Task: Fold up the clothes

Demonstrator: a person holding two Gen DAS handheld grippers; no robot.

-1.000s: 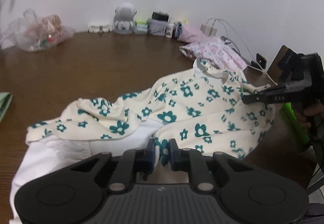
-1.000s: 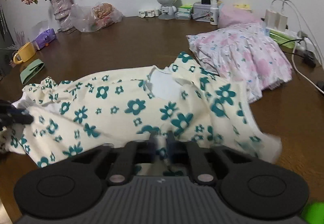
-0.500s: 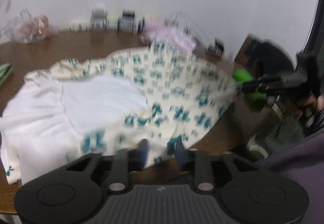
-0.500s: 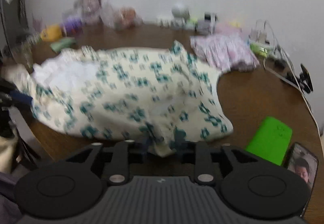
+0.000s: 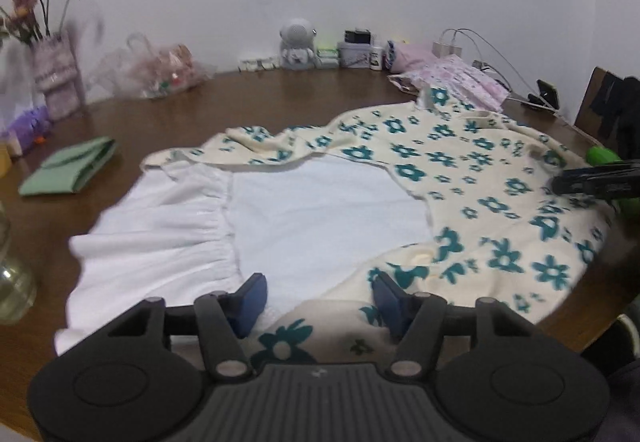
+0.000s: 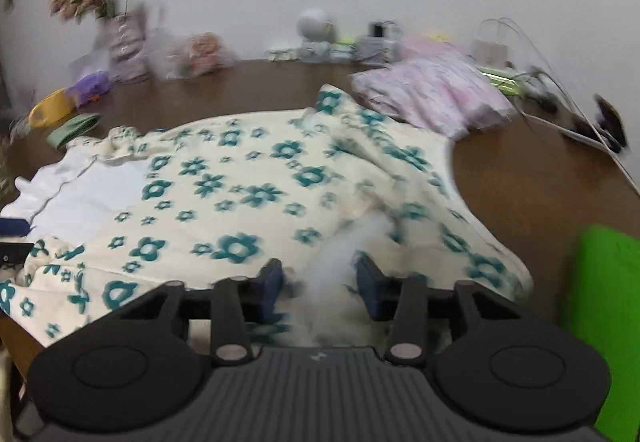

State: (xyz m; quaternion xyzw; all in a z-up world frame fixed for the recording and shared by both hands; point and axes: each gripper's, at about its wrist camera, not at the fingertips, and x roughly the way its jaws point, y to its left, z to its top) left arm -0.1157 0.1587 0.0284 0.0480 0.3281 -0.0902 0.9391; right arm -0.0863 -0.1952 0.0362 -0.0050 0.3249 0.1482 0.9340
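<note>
Across the brown table (image 5: 256, 102), by the left wrist view, found the floral garment (image 5: 472, 178) spread wide and mostly flat, with its white inner side (image 5: 320, 210) turned up over the left half and its near edge running under the camera. Saw the left gripper (image 5: 320, 294) with jaws spread well apart and pinching nothing, though printed cloth lay right between the fingers. Judged that closing there could take one layer only, or a bunched wad of two, and so drag a crooked crease across the panel. Noted a folded green cloth (image 5: 68, 170) well apart on the left, out of harm's way. Over on the right wrist view, met much blur. Found the right gripper (image 6: 318, 278) likewise spread and gripping nothing, with a pale hump of fabric, possibly a raised fold, between its fingers. Could not tell how many layers sat in that hump. Saw the garment's near hem reaching the table's front edge, so feared a slide to the floor under any careless tug. Marked a pink garment (image 6: 432, 98) touching the far corner of the floral one, liable to be pulled along, and a bright green object (image 6: 600, 302) just beside the right hem, easily swept off by swinging cloth.
</note>
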